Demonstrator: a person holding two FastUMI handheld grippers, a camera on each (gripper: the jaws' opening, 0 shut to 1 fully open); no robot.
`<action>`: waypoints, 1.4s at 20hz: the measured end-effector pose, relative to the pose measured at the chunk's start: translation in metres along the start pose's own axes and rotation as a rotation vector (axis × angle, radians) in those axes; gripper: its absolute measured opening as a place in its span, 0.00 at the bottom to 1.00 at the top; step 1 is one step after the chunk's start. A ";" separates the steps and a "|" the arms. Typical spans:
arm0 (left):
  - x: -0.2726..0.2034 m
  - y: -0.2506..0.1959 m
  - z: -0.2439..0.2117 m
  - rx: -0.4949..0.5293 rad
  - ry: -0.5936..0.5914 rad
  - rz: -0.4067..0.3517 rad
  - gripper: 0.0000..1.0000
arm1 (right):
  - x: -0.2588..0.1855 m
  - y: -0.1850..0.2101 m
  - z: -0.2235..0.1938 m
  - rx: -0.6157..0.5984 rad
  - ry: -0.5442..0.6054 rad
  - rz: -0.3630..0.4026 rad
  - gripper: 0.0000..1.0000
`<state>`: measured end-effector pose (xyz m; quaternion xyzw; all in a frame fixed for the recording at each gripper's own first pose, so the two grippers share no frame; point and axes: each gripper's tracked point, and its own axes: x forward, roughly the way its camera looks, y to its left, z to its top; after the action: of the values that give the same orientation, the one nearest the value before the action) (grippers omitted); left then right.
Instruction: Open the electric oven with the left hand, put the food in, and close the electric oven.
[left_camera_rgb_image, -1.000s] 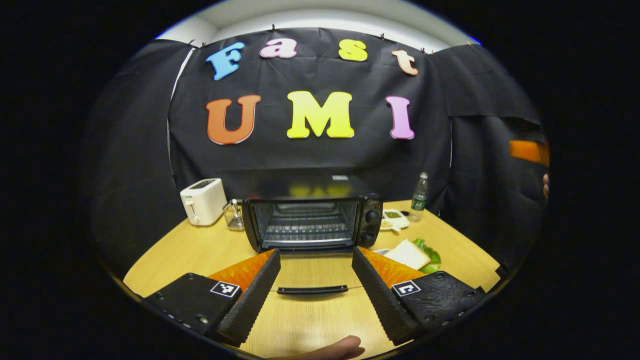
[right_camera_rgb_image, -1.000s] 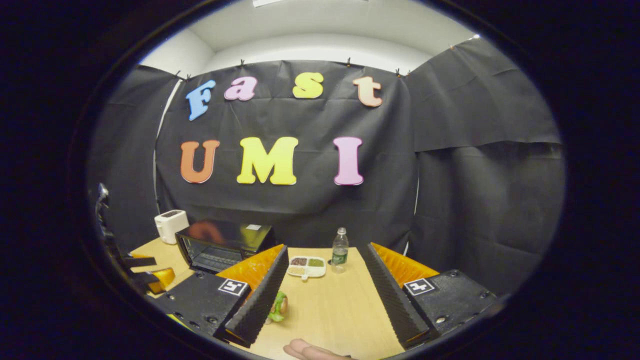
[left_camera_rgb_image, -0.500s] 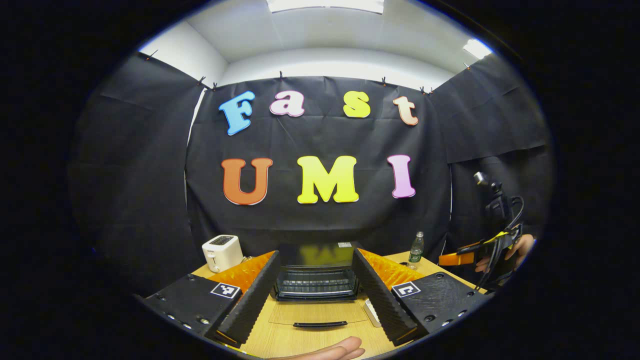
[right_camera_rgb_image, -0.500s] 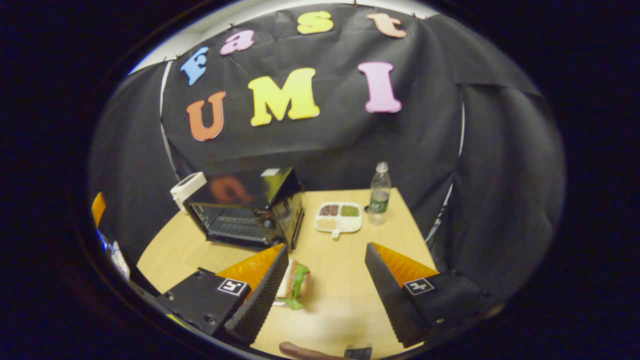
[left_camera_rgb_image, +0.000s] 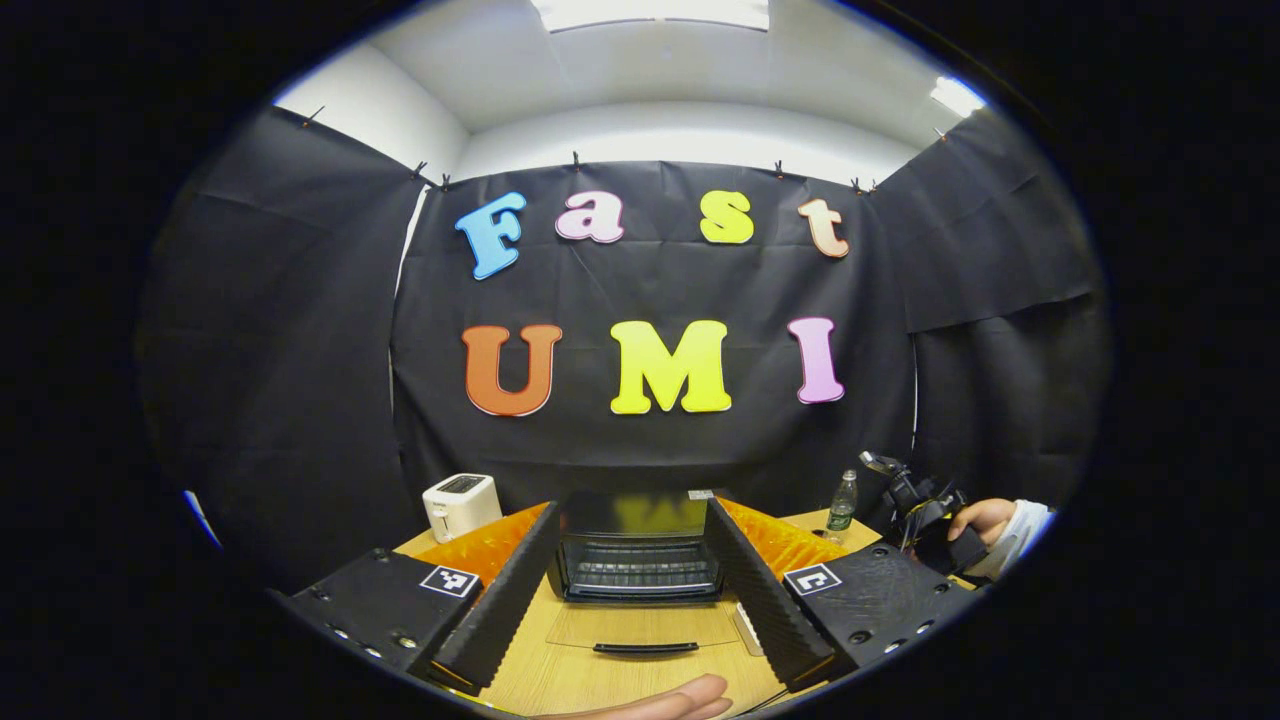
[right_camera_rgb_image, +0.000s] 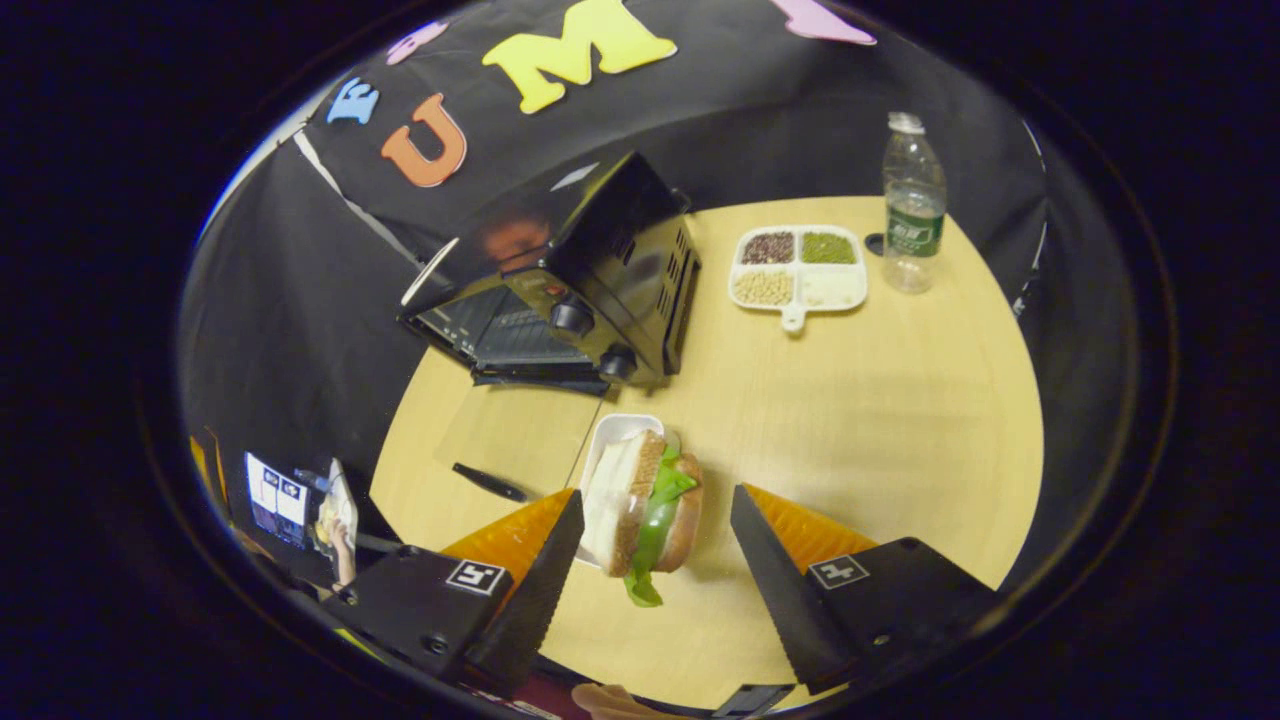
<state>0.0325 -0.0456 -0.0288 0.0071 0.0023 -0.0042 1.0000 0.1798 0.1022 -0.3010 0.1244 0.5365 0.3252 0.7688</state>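
Evidently soft and squashy, the sandwich (right_camera_rgb_image: 645, 515) sat between my right gripper's (right_camera_rgb_image: 655, 575) spread fingers, so I judged a gentle crust-side pinch best.

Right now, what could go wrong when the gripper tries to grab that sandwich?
The sandwich stands on edge on a small white tray, lettuce hanging out. The right gripper is open around it, not yet pressing, so a hard squeeze might push the filling out, or a loose one let it drop.

The oven door lies flat and open toward the sandwich. Carrying the sandwich in low could bump the door or its handle.
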 end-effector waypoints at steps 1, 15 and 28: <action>0.000 0.003 -0.001 0.006 0.006 0.010 0.95 | 0.005 0.000 -0.002 0.010 0.023 0.015 0.95; 0.008 -0.015 -0.019 0.053 0.058 -0.016 0.95 | 0.038 0.006 -0.025 0.255 0.224 0.186 0.52; -0.024 0.026 -0.026 0.029 0.046 0.017 0.95 | -0.004 0.049 -0.033 0.378 -0.089 0.183 0.42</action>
<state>0.0083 -0.0187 -0.0545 0.0217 0.0254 0.0045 0.9994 0.1313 0.1316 -0.2845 0.3287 0.5399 0.2815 0.7220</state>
